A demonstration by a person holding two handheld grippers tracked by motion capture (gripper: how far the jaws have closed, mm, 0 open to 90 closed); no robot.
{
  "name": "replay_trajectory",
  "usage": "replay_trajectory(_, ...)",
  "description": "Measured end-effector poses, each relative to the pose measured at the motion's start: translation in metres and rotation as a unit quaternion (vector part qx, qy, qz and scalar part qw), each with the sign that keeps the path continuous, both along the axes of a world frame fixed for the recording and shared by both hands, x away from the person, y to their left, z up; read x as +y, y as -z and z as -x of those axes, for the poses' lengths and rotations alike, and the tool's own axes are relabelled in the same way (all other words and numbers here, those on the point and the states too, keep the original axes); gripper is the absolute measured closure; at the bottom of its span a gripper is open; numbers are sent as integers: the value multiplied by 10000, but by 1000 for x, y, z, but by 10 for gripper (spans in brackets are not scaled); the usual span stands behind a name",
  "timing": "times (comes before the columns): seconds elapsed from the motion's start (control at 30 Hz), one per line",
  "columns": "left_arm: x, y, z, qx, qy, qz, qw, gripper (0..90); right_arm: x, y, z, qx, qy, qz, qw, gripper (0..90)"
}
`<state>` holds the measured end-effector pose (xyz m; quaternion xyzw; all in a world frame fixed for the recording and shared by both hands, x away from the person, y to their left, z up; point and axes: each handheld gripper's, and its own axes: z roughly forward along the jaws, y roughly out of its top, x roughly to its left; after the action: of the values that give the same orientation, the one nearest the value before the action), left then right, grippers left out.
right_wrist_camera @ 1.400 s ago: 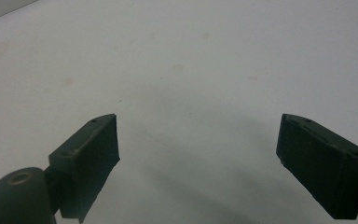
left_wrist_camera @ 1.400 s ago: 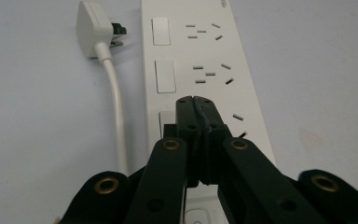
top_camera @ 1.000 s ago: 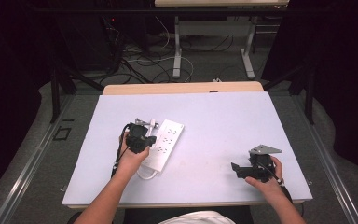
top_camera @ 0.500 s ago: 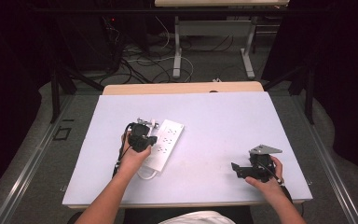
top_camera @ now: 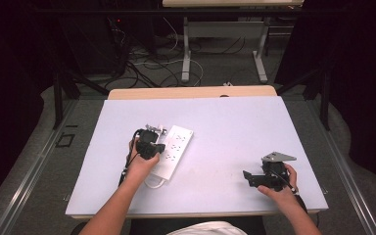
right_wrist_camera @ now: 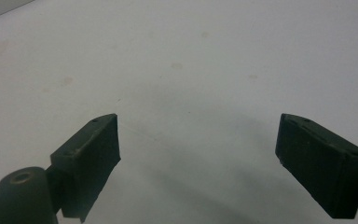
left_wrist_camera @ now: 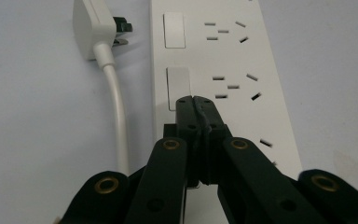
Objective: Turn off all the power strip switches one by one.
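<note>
Table [top_camera: 235,122] is sitting under everything, pale lavender top, light stains showing in the right gripper view. White power strip [top_camera: 173,152] is lying flat left of centre, angled, far end pointing up and right in the high view. Its cord [left_wrist_camera: 116,116] is running alongside the strip body, just beside it, and the white plug [left_wrist_camera: 91,28] is lying on the table next to the strip's switch side, prongs pointing toward the strip, not inserted.

Left gripper [left_wrist_camera: 196,102] is sitting over the strip, jaws pressed together with nothing between them, tips resting at the lower edge of a rocker switch [left_wrist_camera: 178,86]; can't tell if they're actually touching it. Left hand [top_camera: 142,164] is holding it from the near side.

Right gripper [top_camera: 248,177] is parked near the table's front right, well apart from the strip, jaws spread wide and holding nothing, bare tabletop between them. Right hand [top_camera: 281,188] is gripping it.
</note>
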<state>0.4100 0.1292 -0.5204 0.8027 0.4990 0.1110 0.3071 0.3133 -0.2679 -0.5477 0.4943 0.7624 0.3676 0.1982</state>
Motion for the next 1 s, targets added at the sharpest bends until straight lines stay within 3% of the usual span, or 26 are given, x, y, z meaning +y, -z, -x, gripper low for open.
replay_trajectory(0.27,2,0,-1,131,47,-10,9999,900,0,0,0,2,5,-2,10000,131)
replay_trajectory(0.57,0,1,-1,103,14,-23,9999,900,0,0,0,0,-9,6,10000,131)
replay_trajectory(0.63,-1,3,-1,79,30,-143,9999,900,0,0,0,-16,-30,30,10000,131)
replay_trajectory(1.0,0,3,-2,128,10,-66,9999,900,0,0,0,-19,-28,21,10000,131)
